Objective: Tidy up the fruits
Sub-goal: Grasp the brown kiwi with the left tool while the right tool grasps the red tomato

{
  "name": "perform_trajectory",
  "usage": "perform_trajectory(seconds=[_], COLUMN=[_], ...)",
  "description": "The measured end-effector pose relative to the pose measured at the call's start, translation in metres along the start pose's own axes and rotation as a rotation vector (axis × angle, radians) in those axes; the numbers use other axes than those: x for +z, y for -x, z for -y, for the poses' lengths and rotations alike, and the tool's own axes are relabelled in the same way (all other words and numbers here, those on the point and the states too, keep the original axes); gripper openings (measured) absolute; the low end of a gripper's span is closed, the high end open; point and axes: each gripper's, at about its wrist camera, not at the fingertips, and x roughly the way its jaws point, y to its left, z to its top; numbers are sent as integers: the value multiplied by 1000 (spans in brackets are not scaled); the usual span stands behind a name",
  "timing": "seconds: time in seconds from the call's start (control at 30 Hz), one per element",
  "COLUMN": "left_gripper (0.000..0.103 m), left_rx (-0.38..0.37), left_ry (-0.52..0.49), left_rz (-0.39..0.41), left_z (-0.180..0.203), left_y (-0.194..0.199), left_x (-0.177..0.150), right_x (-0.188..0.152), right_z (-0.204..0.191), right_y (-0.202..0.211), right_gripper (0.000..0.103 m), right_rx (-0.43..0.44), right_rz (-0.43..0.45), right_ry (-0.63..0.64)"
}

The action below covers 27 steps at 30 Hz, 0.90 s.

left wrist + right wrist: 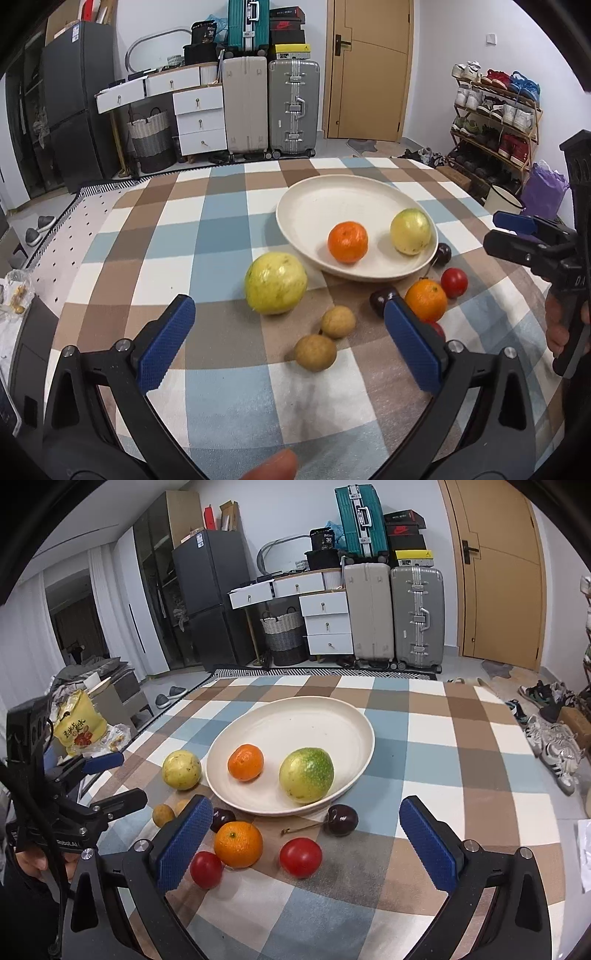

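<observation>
A white plate (354,716) sits on the checked tabletop (461,738), holding an orange (245,762) and a yellow-green guava (306,775) side by side. Just beside its rim lie a yellow guava (181,770), two brown longans (327,334), two dark cherries (342,819), another orange (238,844) and two red tomatoes (300,856).
</observation>
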Motion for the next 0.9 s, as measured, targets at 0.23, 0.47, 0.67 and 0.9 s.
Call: perform_trajectory(seconds=[0.23, 0.47, 0.67, 0.9], left_gripper=[102, 102, 102, 102], left_rx=[-35, -30, -38, -38], left_ry=[46, 1, 23, 57], left_rz=[-49, -65, -105, -153], left_z=[-4, 7, 4, -3], left_y=[-17, -23, -31, -39], left_x=[-10, -14, -16, -19], right_x=[-12, -16, -23, -32], right_z=[-4, 1, 7, 7], right_y=[-11, -16, -28, -43], right_gripper=[103, 103, 102, 101], right_rx=[-27, -34, -57, -65], right_rz=[-52, -83, -158, -222], right_ry=[39, 39, 25, 29])
